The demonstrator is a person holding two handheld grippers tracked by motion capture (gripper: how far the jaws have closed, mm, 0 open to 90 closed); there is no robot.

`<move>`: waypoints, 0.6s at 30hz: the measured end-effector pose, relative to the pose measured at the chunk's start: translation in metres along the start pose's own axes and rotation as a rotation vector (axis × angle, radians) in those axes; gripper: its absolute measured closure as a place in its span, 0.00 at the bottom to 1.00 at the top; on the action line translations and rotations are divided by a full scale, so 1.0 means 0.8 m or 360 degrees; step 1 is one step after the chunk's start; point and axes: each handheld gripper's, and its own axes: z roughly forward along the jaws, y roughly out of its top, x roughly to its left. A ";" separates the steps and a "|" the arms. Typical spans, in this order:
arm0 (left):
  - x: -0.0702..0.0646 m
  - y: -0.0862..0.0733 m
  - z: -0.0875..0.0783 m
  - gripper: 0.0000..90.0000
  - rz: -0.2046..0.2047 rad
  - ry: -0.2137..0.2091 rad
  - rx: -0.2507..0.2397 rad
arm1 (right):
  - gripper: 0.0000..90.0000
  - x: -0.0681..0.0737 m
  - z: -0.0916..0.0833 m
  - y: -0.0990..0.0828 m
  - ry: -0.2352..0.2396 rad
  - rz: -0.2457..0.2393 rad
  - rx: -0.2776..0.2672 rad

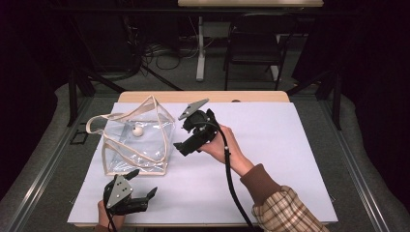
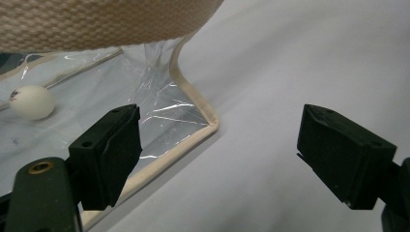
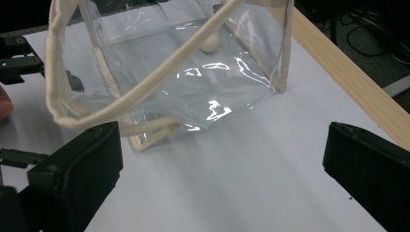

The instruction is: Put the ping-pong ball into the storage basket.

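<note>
Nearest, at the front edge of the tabletop point(image 1: 270, 193): left gripper point(image 1: 140, 195) resting low, jaws standing released, nothing between them, pointing toward the near corner of the clear bag point(image 1: 138, 142). Farther in, at mid-tabletop: right gripper point(image 1: 180, 147) hovering just beside the bag's right side, jaws spread wide and released, gripping nothing. Clear bag point(image 3: 193, 96) sitting upright on the left part of the white sheet, cream trim point(image 2: 193, 104) edging it, a handle strap point(image 3: 159, 92) drooping over the open top. Inside, toward the far wall: white egg point(image 1: 138, 131) lying on the bag floor.
</note>
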 end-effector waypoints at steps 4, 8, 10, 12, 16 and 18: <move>0.000 0.000 0.001 0.18 0.0003 -0.0004 0.0005 | 0.00 -0.007 -0.008 -0.012 -0.0016 0.0030 -0.0006; 0.000 -0.001 0.000 0.18 -0.0001 -0.0002 -0.0001 | 0.00 -0.013 -0.019 -0.023 -0.0040 0.0043 -0.0029; 0.001 0.000 0.001 0.18 0.0006 -0.0008 0.0005 | 0.00 -0.016 -0.025 -0.030 -0.0055 0.0046 -0.0043; 0.000 -0.001 0.001 0.18 -0.0001 -0.0008 0.0002 | 0.00 -0.018 -0.030 -0.036 -0.0066 0.0056 -0.0059; 0.000 -0.001 0.002 0.18 -0.0008 -0.0007 0.0002 | 0.01 -0.022 -0.039 -0.048 -0.0082 0.0067 -0.0070; 0.001 -0.001 0.002 0.18 -0.0009 -0.0009 0.0009 | 0.01 -0.022 -0.043 -0.054 -0.0101 0.0064 -0.0074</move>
